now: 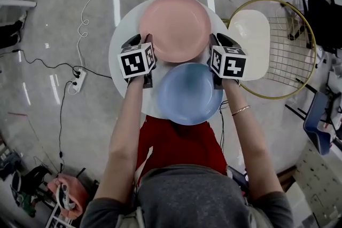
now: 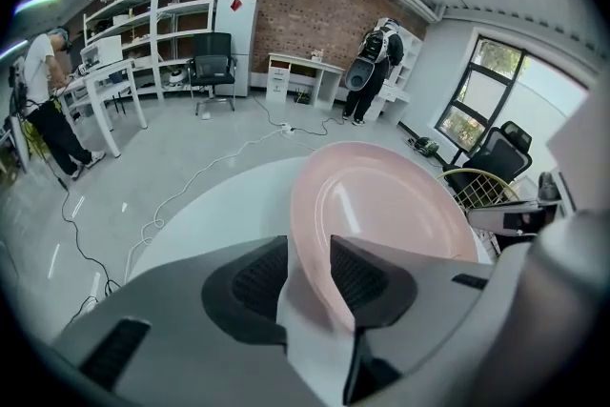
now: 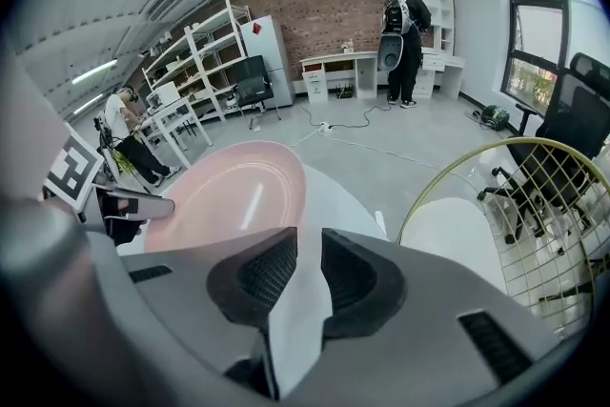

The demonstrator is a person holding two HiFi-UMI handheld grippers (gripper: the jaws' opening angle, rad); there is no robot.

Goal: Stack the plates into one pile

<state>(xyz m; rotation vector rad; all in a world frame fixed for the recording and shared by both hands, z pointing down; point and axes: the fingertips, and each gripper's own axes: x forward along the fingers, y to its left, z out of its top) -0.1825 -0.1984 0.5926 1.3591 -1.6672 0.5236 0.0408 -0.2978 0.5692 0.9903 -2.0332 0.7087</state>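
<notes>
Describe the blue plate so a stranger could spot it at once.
Find the round white table in the middle of the head view. Two plates lie on it. The blue plate sits at the near edge, closest to the person; the pink plate lies farther away.

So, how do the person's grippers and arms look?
The left gripper and right gripper are grey plastic, each with black ribbed fingers and a white cube of black square markers. The person wears a grey short-sleeved shirt and a thin bracelet on the right wrist.
</notes>
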